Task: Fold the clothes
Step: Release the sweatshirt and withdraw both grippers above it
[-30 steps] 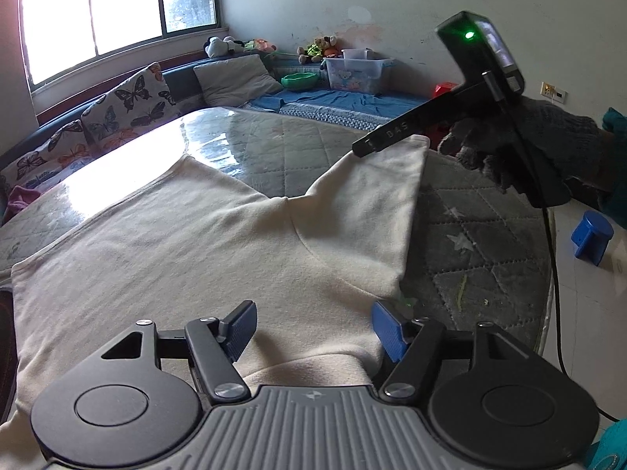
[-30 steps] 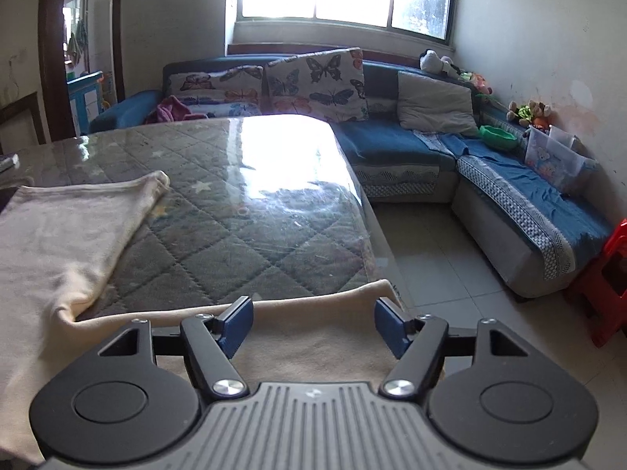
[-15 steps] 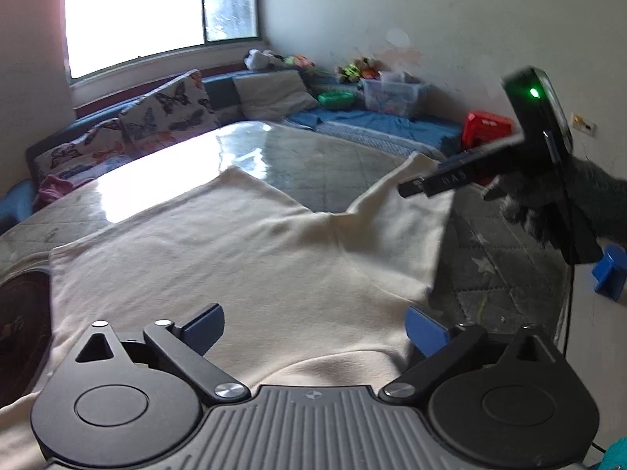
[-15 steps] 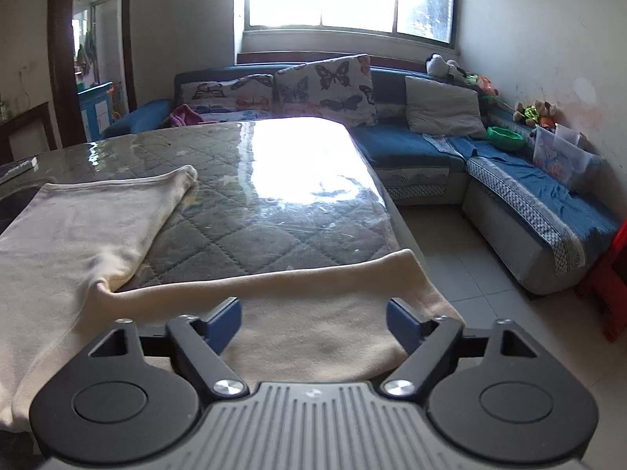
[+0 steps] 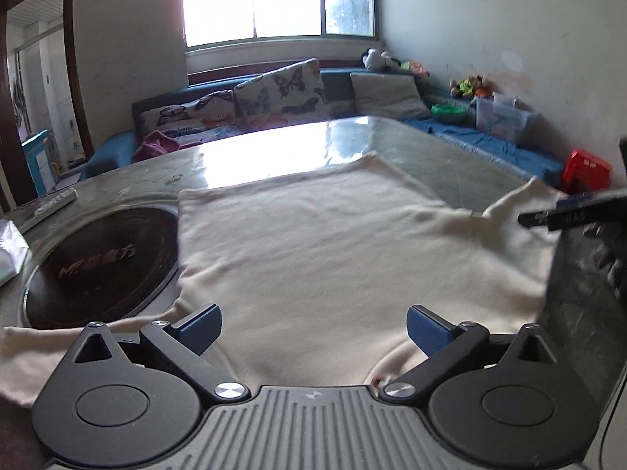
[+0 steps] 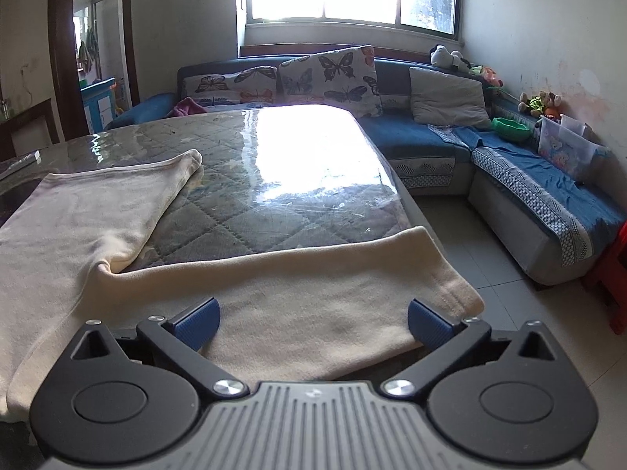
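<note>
On the left of the left wrist view a dark round plate (image 5: 98,262) with lettering is set into the table (image 5: 274,149), and a remote (image 5: 55,201) lies beyond it near the table's edge. Just right of the plate lies the garment (image 5: 333,258), cream and soft, spread flat over the table's quilted, plastic-covered top; its left edge overlaps the plate's rim. The left gripper (image 5: 313,327) hangs low over the garment's near part with its jaws spread wide, blue pads (image 5: 200,323) apart and nothing pinched between them; cloth lies under the gap only. At the far right of this view the right gripper (image 5: 568,215) shows as a dark blurred bar over the garment's pointed right end, with a gloved hand (image 5: 605,252) behind it. Behind the table runs a blue sofa (image 5: 490,145) with butterfly cushions (image 5: 278,90), under a bright window (image 5: 274,0). In the right wrist view, one sleeve (image 6: 129,196) stretches away across the left of the table (image 6: 305,164), its cuff lying flat on the quilted top. Nearer, a second sleeve (image 6: 313,293) runs across the view to the right, and its cuff hangs just past the table's right edge over the tiled floor (image 6: 490,258). The right gripper (image 6: 313,323) sits above this sleeve, its jaws opening to their widest, pads (image 6: 198,319) clear of the cloth on both sides, gripping nothing. Right of the table, the sofa (image 6: 529,180) turns a corner along the wall, bearing a green bowl (image 6: 511,128) and a clear box (image 6: 566,147).
</note>
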Motion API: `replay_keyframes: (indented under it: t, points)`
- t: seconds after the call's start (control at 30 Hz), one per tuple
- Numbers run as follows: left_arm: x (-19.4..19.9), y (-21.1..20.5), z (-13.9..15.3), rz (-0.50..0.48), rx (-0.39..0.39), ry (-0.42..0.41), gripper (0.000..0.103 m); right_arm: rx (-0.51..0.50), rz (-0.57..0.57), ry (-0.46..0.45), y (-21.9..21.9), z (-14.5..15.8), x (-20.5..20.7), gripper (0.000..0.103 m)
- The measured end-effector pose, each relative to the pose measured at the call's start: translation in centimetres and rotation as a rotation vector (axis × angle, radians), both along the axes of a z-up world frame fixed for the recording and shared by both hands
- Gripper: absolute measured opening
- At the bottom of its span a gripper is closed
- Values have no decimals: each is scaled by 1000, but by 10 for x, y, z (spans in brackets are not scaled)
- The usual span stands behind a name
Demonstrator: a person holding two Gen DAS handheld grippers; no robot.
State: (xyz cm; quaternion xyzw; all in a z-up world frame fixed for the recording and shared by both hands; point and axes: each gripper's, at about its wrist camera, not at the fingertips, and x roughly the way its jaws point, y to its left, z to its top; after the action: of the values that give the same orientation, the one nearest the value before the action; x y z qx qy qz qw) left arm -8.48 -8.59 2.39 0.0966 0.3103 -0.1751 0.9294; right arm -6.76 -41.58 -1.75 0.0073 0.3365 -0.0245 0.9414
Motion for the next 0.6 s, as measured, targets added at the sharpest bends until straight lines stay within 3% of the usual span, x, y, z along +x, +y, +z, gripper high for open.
replay_keyframes:
  t: [0.17, 0.43, 0.6]
  points:
    - [-21, -4, -13, -6, 105, -14, 102, 6, 0, 1, 0, 0, 0, 103]
    - [-27, -3, -15, 67, 88, -13, 103, 10, 0, 2, -2, 1, 1, 103]
    - [-26, 4, -19, 123, 11, 5, 103, 14, 0, 3, -2, 0, 2, 103]
